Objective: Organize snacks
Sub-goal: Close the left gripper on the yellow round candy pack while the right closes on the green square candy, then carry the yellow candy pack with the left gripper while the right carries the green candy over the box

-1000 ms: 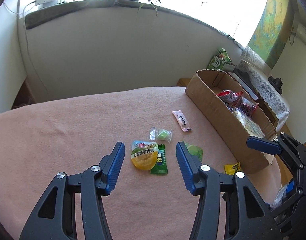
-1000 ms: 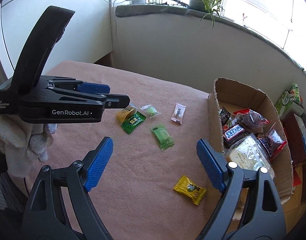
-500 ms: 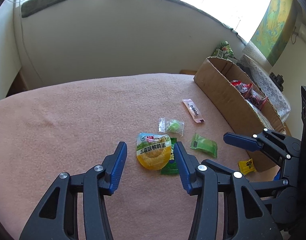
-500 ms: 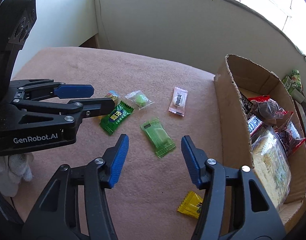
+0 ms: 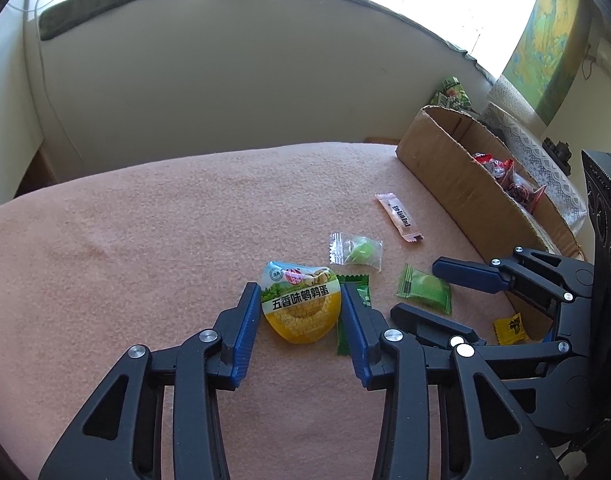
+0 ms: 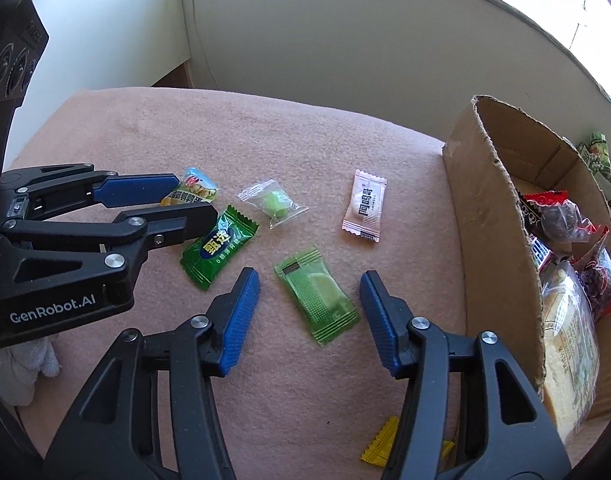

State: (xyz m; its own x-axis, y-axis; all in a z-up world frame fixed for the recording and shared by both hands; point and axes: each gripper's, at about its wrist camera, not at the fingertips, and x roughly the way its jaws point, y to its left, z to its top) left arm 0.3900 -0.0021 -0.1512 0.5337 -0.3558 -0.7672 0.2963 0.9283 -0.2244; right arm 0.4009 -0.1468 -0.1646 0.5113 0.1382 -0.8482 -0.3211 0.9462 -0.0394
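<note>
The left gripper (image 5: 300,322) sits low w/ jaws open, straddling the yellow egg snack pack (image 5: 301,307) but not yet gripping it, while the right gripper (image 6: 309,316) is also open, nothing held, bracketing the light green packet (image 6: 319,295). Both look lined up for pickups, prob. to drop the packs into the cardboard box (image 6: 493,216) just to the right, already partly full of snacks. Dark green packet (image 6: 217,246), clear candy (image 6: 274,202), pink sachet (image 6: 365,207) & yellow candy (image 5: 510,326) lie loose on the pink blanket (image 5: 145,240).
</note>
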